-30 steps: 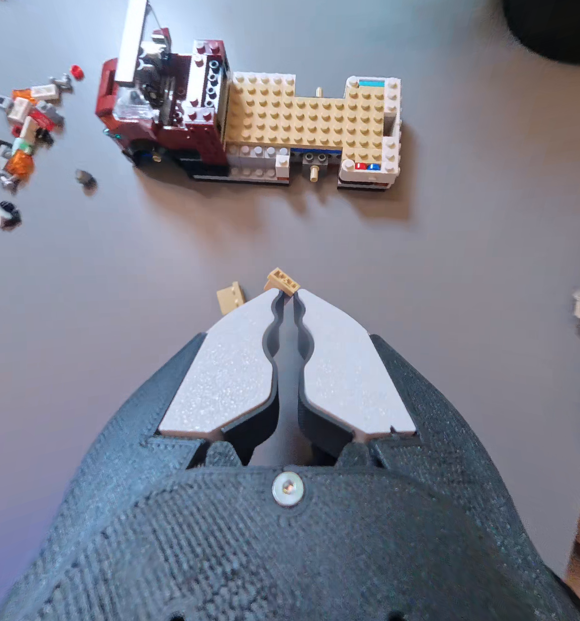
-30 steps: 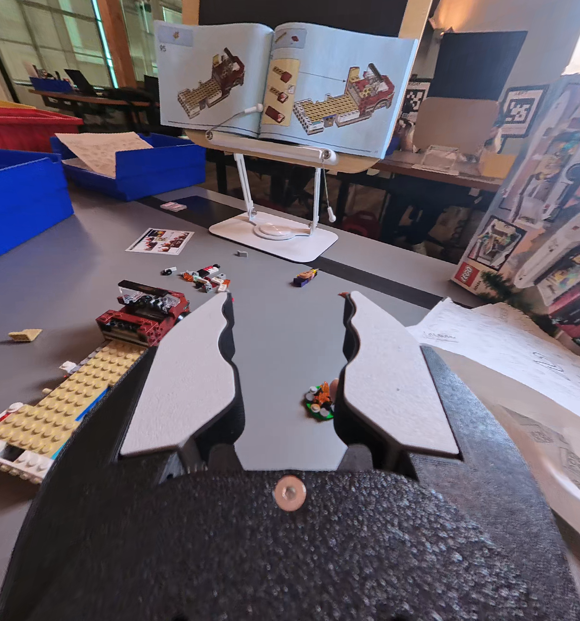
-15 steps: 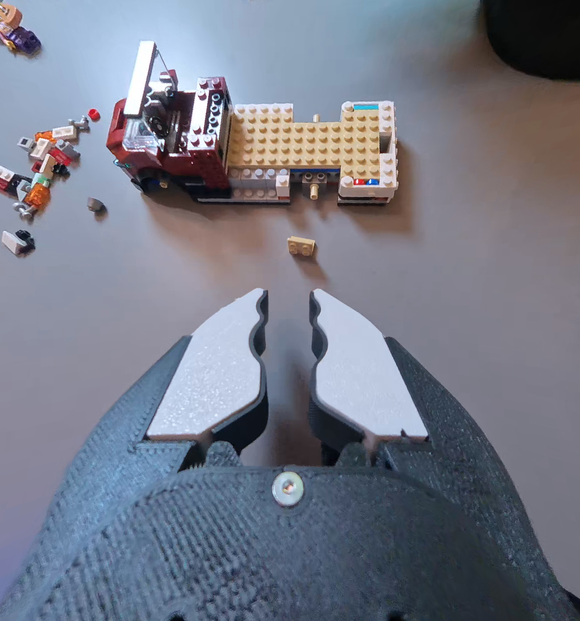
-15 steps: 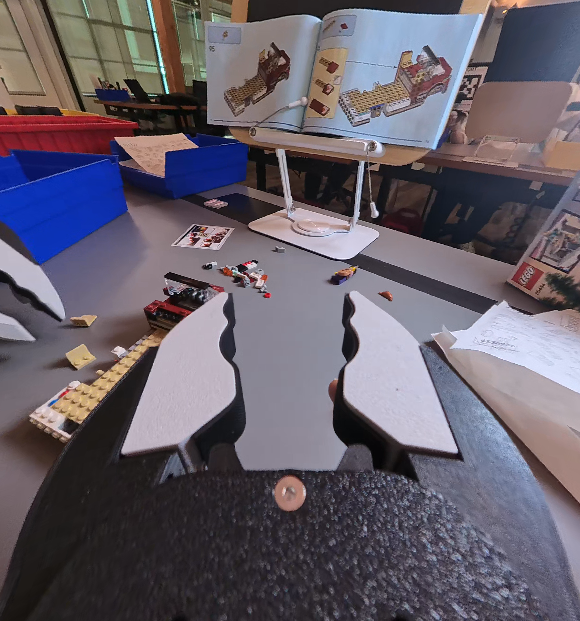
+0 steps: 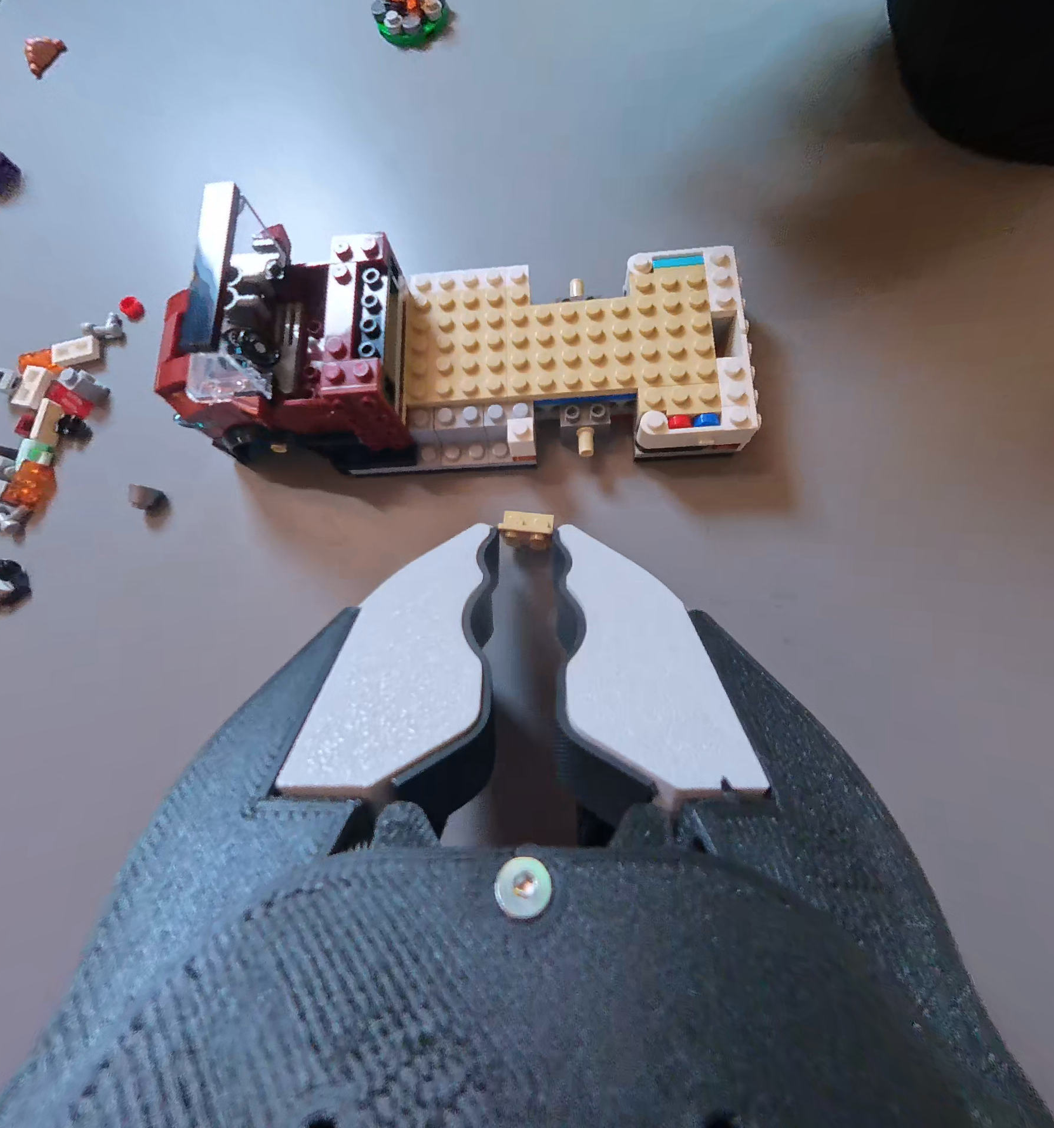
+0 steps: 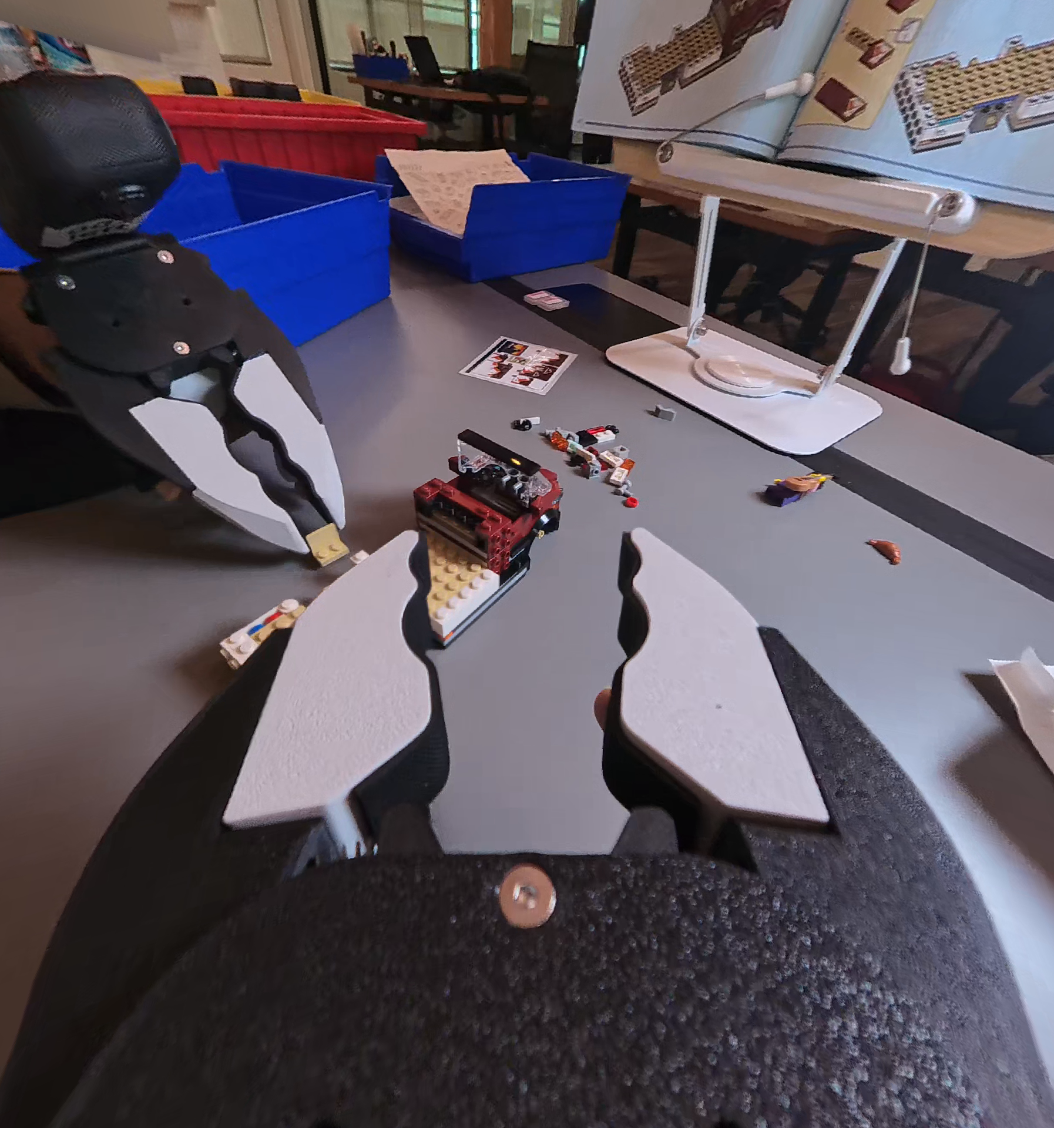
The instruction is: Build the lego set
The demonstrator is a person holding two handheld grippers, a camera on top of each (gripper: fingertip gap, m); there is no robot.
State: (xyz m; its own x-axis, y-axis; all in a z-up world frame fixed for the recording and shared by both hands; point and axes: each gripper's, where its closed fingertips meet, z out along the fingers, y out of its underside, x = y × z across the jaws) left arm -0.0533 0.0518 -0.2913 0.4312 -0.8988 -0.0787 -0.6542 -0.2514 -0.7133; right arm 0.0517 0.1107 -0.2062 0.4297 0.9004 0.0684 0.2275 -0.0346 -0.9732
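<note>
My left gripper (image 5: 526,534) is shut on a small tan two-stud piece (image 5: 526,526). Both fingertips press its ends, low over the grey table (image 5: 878,610). It sits just in front of the dark red and tan brick truck (image 5: 451,360). The right wrist view shows the left gripper (image 6: 323,537) with the tan piece (image 6: 327,545) at its tips, close to the table. My right gripper (image 6: 521,537) is open and empty above the table. The truck (image 6: 488,519) lies just beyond its fingertips, partly behind the left finger (image 6: 353,659).
Loose small pieces (image 5: 36,397) lie left of the truck, and they also show in the right wrist view (image 6: 598,455). A white book stand (image 6: 744,378) with an open booklet stands beyond. Blue bins (image 6: 305,244) are at the back left. Paper (image 6: 1049,702) is at the right. A black object (image 5: 1000,73) is at the far right. One gripper's finger ends stand about 15 centimetres off the other's. My right tips are roughly 15 centimetres from the black object (image 5: 1000,73).
My left gripper let go of a tan piece, opened, then moved forward and closed on the tan two-stud piece. My right gripper swung left toward the truck and stayed open.
</note>
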